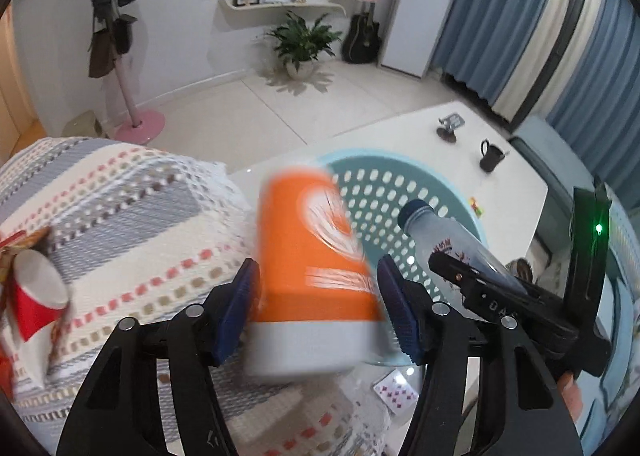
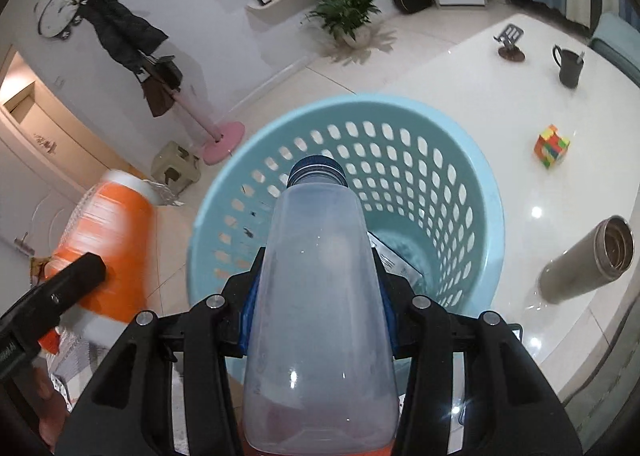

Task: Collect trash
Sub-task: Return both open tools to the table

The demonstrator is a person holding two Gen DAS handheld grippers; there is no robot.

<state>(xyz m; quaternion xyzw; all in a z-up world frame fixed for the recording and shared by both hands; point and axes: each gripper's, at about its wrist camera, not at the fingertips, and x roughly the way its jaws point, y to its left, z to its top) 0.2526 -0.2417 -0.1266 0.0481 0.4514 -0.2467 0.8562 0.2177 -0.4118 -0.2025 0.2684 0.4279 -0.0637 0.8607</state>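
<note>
Orange cup, white band at its rim end, is seen motion-blurred between the blue pads of the left gripper. The pads are set wide, about the cup's width; the left pad touches the cup, a sliver of gap shows at the right pad, so a firm grip cannot be confirmed. The cup is held in the air just beside the basket, over the edge of a patterned cloth.

A clear plastic bottle with a dark blue cap is clamped across its body by the right gripper, fingers closed against both sides. The cap end is pointed over the rim of the basket's open mouth.

The light blue perforated basket stands on a white table. A piece of paper is seen at its bottom.

Farther out on the table: a puzzle cube, a steel flask lying on its side, a black mug, a small stand. A red paper cup lies on the cloth at left.
</note>
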